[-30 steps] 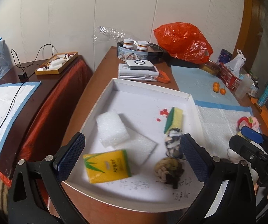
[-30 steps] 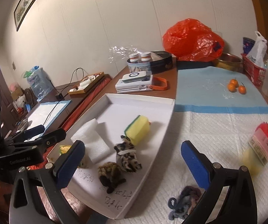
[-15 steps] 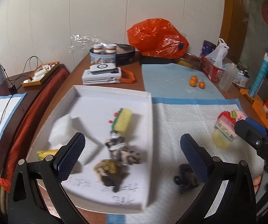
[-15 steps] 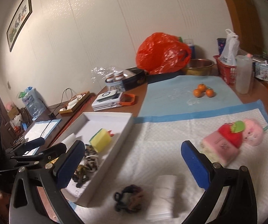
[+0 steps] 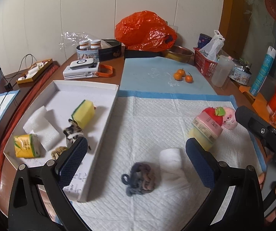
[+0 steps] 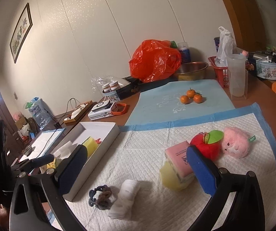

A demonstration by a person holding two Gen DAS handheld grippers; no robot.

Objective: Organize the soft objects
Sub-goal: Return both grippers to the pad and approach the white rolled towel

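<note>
On the white quilted pad point(image 5: 147, 119) lie a dark braided scrunchie point(image 5: 139, 180), a white rolled cloth point(image 5: 171, 161), a pink pack on a yellow sponge point(image 5: 207, 129), a red apple plush point(image 5: 213, 115) and a pink plush point(image 5: 229, 118). My left gripper point(image 5: 136, 159) hangs open just above the scrunchie. The white tray point(image 5: 107, 119) at the left holds a yellow-green sponge point(image 5: 83, 112), white foam point(image 5: 41, 127), a yellow tissue pack point(image 5: 26, 146) and a leopard scrunchie point(image 5: 73, 132). My right gripper point(image 6: 136, 169) is open over the pad, between the white rolled cloth point(image 6: 125, 198) and the pink pack point(image 6: 179, 159).
Three oranges point(image 5: 181, 76) sit on a blue mat behind the pad. Along the back stand an orange bag point(image 5: 145, 31), a metal bowl point(image 5: 179, 53), a red basket point(image 5: 205, 63) and a clear jug point(image 5: 221, 71). A power bank stack point(image 5: 82, 69) lies behind the tray.
Both grippers have swung to the right, away from the tray and over the white pad. The scrunchie and white roll now lie close under the left fingers. Both stay open.
</note>
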